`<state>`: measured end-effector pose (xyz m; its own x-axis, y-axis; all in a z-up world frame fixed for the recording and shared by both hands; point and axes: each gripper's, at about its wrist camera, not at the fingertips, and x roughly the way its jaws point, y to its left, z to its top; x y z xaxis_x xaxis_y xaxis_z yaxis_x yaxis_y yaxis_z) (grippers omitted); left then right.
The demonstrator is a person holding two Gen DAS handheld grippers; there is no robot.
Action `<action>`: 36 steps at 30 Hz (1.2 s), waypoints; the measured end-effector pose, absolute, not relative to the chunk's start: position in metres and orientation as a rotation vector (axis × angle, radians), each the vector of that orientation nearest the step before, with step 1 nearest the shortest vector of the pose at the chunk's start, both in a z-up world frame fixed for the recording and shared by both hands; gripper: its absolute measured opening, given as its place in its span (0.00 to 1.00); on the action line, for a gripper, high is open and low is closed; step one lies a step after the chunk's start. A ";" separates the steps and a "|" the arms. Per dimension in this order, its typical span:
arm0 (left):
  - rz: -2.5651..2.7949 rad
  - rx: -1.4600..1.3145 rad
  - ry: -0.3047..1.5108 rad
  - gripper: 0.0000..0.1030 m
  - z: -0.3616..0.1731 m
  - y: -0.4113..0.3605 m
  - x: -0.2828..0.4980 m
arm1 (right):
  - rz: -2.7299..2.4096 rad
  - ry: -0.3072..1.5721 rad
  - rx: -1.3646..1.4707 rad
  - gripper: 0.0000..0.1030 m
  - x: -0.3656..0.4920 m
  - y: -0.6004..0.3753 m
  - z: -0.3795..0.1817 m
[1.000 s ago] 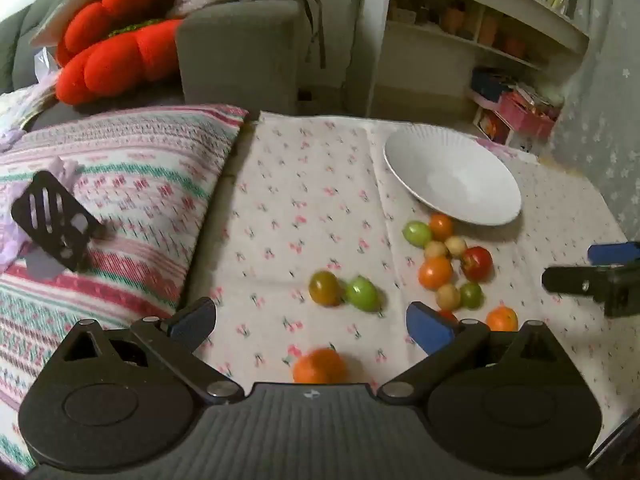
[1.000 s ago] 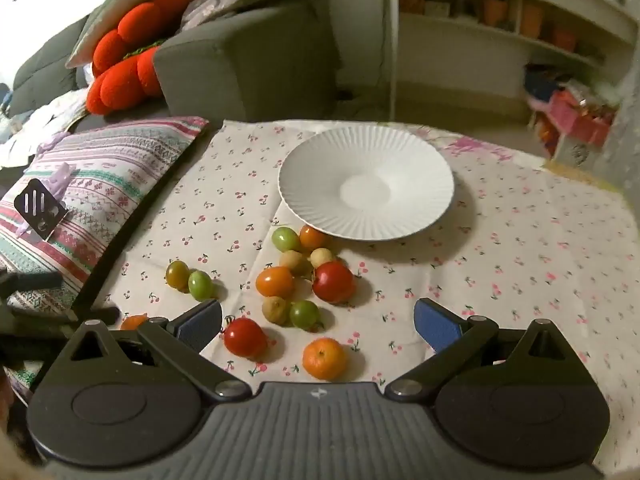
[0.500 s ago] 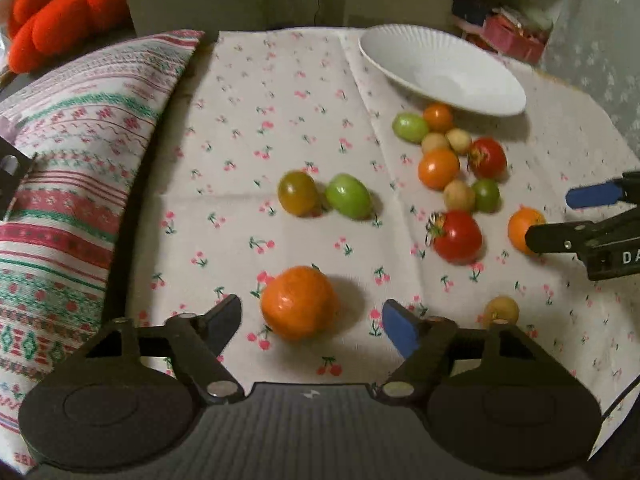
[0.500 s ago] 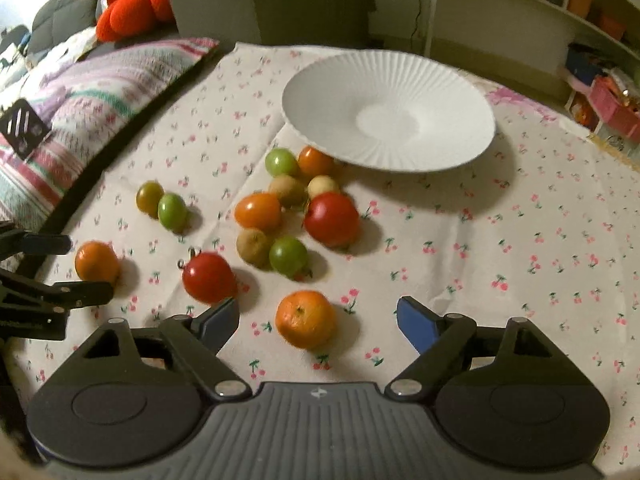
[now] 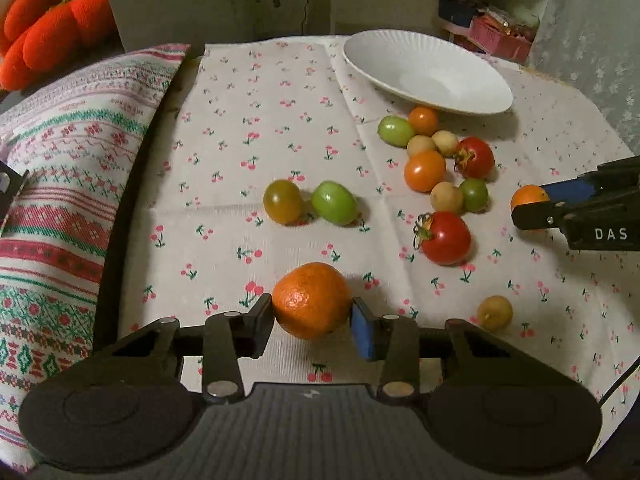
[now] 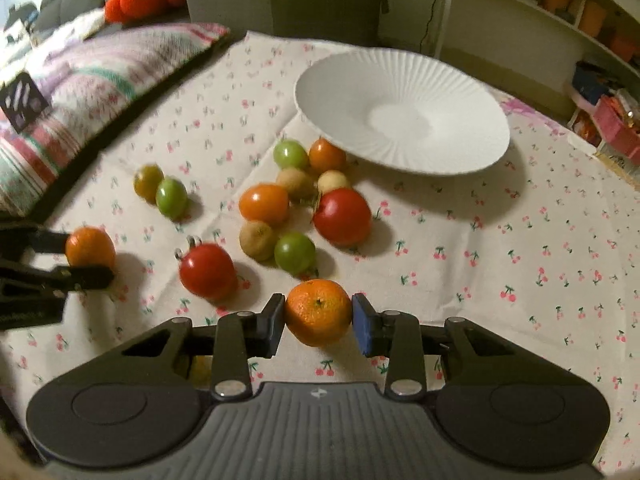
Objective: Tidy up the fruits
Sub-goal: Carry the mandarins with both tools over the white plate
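My left gripper [image 5: 312, 318] is shut on a mandarin [image 5: 312, 300] at the near left of the cherry-print cloth. My right gripper [image 6: 319, 320] is shut on a second mandarin [image 6: 319, 312] near the front of the fruit cluster. Each shows in the other view: the left mandarin [image 6: 90, 247] and the right mandarin [image 5: 529, 199]. Loose fruits lie between them: red tomatoes [image 6: 206, 271] [image 6: 342, 216], an orange tomato [image 6: 264, 204], green ones [image 6: 295, 252] and small tan fruits [image 6: 258, 239]. The white ribbed plate [image 6: 440, 92] stands empty behind the cluster.
A striped patterned cushion [image 5: 60, 184] borders the cloth on the left. A grey sofa with a red plush [image 5: 48, 32] stands behind. Shelves [image 6: 560, 20] are at the back right. A small yellow fruit [image 5: 495, 312] lies near my left gripper's right side.
Both grippers moved forward and down over their mandarins and closed on them. Half a second ago both were open with the mandarins between the fingers.
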<state>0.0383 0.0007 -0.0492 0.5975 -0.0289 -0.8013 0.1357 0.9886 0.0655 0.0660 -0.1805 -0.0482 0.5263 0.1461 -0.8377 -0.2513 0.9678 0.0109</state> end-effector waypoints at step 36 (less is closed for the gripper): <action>-0.199 0.224 0.792 0.28 -0.005 -0.092 0.180 | 0.077 0.848 0.018 0.31 0.156 -0.232 -0.017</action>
